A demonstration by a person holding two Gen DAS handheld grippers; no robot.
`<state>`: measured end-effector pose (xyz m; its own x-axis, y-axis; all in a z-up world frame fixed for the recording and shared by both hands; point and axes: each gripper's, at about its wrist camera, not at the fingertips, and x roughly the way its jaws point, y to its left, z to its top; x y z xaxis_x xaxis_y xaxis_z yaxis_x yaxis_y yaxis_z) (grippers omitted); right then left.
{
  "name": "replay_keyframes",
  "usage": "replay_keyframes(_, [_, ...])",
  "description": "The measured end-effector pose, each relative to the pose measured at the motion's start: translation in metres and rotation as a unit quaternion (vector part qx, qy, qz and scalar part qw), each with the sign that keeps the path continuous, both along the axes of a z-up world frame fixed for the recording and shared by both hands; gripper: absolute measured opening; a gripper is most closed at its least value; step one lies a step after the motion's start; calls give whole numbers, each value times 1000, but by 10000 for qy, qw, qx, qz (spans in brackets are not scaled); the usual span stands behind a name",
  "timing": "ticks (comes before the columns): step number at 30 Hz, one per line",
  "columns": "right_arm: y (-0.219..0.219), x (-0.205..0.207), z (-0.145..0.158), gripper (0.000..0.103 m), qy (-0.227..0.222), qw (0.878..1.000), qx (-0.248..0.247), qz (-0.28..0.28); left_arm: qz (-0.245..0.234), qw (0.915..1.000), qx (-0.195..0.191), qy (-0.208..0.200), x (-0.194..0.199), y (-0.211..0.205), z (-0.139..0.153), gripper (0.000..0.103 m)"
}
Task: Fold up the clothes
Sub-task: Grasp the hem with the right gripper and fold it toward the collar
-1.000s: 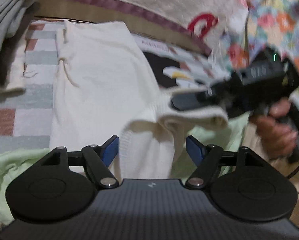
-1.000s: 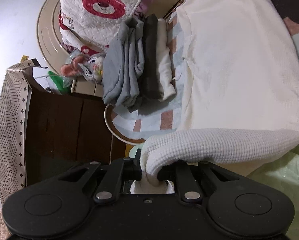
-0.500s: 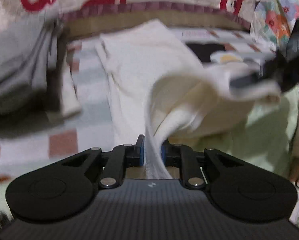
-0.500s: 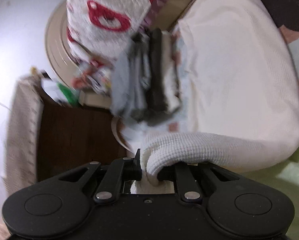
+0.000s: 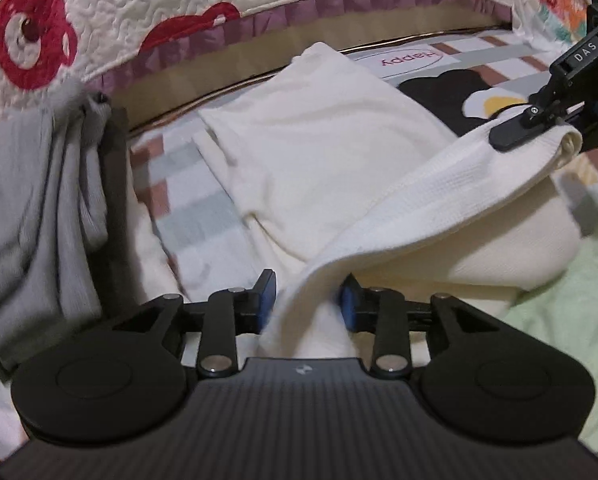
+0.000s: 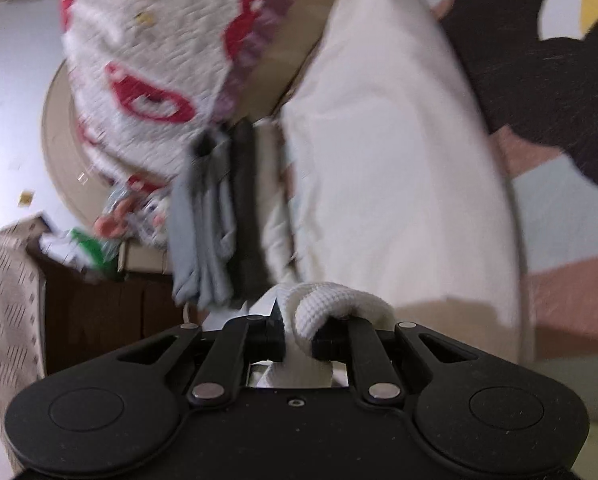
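Note:
A cream knitted garment point(image 5: 319, 140) lies on the patterned bed sheet, with its near hem lifted and stretched between both grippers. My left gripper point(image 5: 307, 298) has the hem's left end between its blue pads. Its jaws are opening, and a gap shows beside the left pad point(image 5: 267, 292). In the left wrist view my right gripper point(image 5: 539, 128) appears at the far right, clamped on the hem's other end. In the right wrist view that right gripper point(image 6: 299, 332) is shut on a bunched roll of the cream garment point(image 6: 379, 160).
A pile of folded grey and dark clothes point(image 5: 39, 200) sits left of the garment. A quilt with red bears point(image 5: 139, 8) runs along the back. Pale green cloth point(image 5: 571, 320) lies at the near right. A dark wooden cabinet point(image 6: 99, 312) and a patterned bag point(image 6: 11, 280) stand beyond the pile.
My left gripper closed on the cream hem, then its jaws parted again while it swung round. The right gripper carried its end of the hem further over the garment.

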<state>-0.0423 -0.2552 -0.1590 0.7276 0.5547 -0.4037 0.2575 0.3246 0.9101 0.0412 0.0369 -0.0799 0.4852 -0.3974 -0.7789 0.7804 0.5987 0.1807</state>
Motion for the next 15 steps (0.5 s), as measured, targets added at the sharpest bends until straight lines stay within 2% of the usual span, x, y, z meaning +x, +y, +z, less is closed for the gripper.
replay_keyframes(2, [-10,10,-5,14,162,9998,-136,21,98,9999,80,99,8,-1,1,34])
replay_keyframes(5, [-21,23,-18,14,330,9991,-266,96,298,9991,-174,230,14,0,-8,34])
replay_keyframes(8, [-28,33,-41,17,488,9987,-104,66,650,9976,-176,158,19,2,-27,34])
replay_keyframes(11, [-36,38,-65,18,592,9976,333,-166,1219,9907,-608,-6,24,16,-34,47])
replay_keyframes(13, [-41,41,-74,20,612,9965,515,-258,1330,9864,-950,-186,18,26,-36,54])
replay_keyframes(15, [-46,39,-81,24,598,9942,813,-378,1406,9835,-1140,-11,13,33,-42,65])
